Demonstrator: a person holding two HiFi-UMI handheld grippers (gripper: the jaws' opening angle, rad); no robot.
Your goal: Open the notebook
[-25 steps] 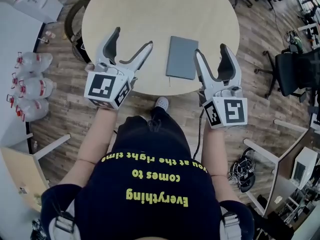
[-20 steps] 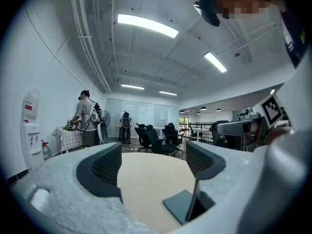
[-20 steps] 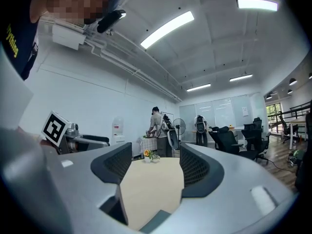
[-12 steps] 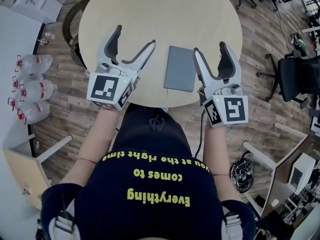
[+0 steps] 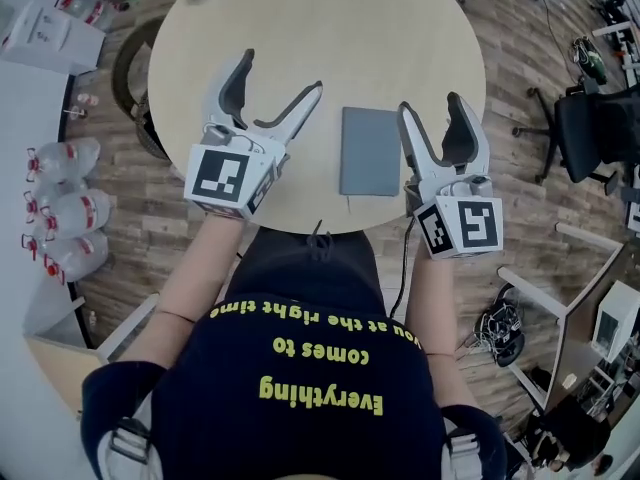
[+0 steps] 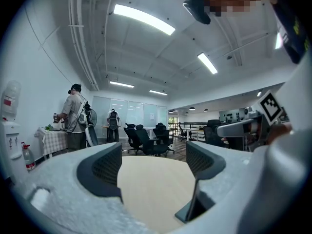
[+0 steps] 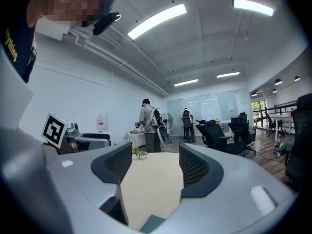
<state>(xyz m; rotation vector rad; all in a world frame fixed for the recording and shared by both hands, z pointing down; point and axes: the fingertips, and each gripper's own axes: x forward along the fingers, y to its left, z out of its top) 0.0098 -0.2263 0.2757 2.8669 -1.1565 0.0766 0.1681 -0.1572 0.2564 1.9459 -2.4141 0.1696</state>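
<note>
Both tongs have crept forward over the table and now flank the notebook. The left gripper and right gripper each hold their jaws wide apart with nothing between them. The job looks barely begun: the grey cover is still shut and untouched, so the whole lift remains. The notebook lies flat near the table's near edge, its long axis pointing away from the person.

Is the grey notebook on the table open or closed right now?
Closed. The notebook lies flat on the round table, only its plain grey cover showing, no pages visible.
</note>
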